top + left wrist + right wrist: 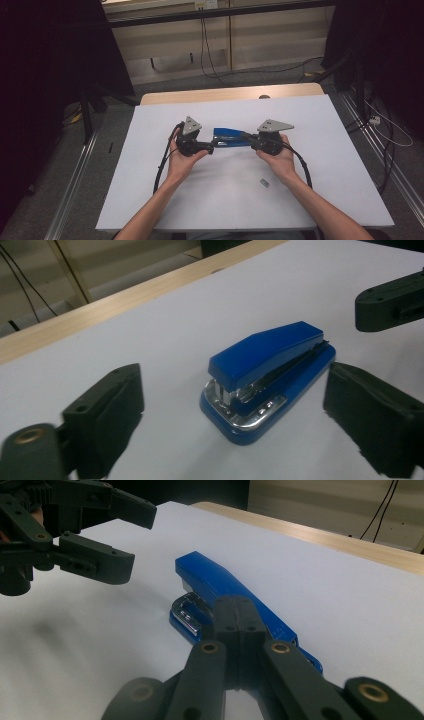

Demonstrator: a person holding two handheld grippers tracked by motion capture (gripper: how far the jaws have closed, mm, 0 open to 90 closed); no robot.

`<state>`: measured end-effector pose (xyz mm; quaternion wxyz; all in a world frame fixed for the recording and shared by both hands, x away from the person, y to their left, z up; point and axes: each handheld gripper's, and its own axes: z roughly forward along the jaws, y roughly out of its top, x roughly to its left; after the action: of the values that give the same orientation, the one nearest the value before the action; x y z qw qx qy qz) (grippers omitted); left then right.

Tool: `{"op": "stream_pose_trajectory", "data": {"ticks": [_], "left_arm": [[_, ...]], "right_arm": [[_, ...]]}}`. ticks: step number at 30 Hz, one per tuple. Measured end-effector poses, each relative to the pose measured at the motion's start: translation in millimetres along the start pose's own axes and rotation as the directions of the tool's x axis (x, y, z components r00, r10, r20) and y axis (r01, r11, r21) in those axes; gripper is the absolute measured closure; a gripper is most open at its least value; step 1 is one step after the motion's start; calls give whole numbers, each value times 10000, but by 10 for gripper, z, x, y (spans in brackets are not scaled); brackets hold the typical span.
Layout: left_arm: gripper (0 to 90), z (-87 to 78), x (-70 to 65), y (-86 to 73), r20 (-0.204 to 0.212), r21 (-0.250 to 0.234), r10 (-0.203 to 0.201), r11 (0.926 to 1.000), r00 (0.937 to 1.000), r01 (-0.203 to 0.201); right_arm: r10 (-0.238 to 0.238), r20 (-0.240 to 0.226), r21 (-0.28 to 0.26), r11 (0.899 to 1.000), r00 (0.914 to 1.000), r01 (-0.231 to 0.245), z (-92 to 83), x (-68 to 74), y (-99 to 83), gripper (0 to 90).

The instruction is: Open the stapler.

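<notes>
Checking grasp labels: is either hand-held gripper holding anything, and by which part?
Neither holds anything. The right hand-held gripper is shut with its jaws together above the blue stapler's rear. The left hand-held gripper is open, straddling the front end without touching.

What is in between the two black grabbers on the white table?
A blue stapler lies between the left gripper and the right gripper; the high view shows it best.

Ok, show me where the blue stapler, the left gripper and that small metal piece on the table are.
blue stapler [270,347]: left gripper view, on its blue top cover.
left gripper [232,405]: left gripper view, midway between its open jaws.
small metal piece [264,183]: high view, on its middle.
</notes>
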<state>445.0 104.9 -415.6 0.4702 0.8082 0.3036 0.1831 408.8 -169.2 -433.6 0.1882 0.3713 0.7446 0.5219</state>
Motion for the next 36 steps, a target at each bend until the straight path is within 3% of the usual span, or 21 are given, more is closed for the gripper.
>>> {"op": "stream_pose_trajectory", "data": {"ticks": [3, 4, 6, 11, 12, 14, 16, 24, 36], "left_arm": [[151, -12, 21, -8, -29, 79, -27, 10000, 10000, 27], [252, -23, 45, -15, 219, 83, -299, 9995, 9993, 297], [385, -30, 58, -20, 227, 56, -396, 9992, 9990, 395], [490, -30, 61, -34, 194, 86, -391, 9992, 9990, 389], [556, -26, 64, -41, 172, 131, -259, 9996, 9995, 257], [584, -27, 65, -45, 121, 171, -210, 9996, 9997, 208], [679, -23, 70, -62, 167, 163, -4, 9999, 9999, 1], [891, -11, 93, -85, 161, 287, -21, 9996, 9999, 16], [900, 116, 79, -145, 139, 826, -194, 9964, 9997, 182]], "right_arm": [[-16, -52, 94, 10000, 10000, 16, 8, 4, -8, 900], [2, -108, 104, 9999, 9999, -1, 19, 5, -15, 900], [-37, -120, 144, 9999, 9999, 39, 26, 10, -17, 900], [-42, -122, 152, 9999, 9999, 44, 27, 12, -17, 900], [-74, -122, 181, 9998, 9999, 76, 30, 16, -20, 900], [-119, -117, 228, 9997, 9999, 122, 32, 20, -24, 900], [-239, -199, 302, 9992, 9995, 245, 43, 47, -27, 900], [-393, -333, 518, 9978, 9987, 410, 97, 113, -51, 900], [-256, -588, 785, 9965, 9979, 302, 197, 129, -20, 900]]}}
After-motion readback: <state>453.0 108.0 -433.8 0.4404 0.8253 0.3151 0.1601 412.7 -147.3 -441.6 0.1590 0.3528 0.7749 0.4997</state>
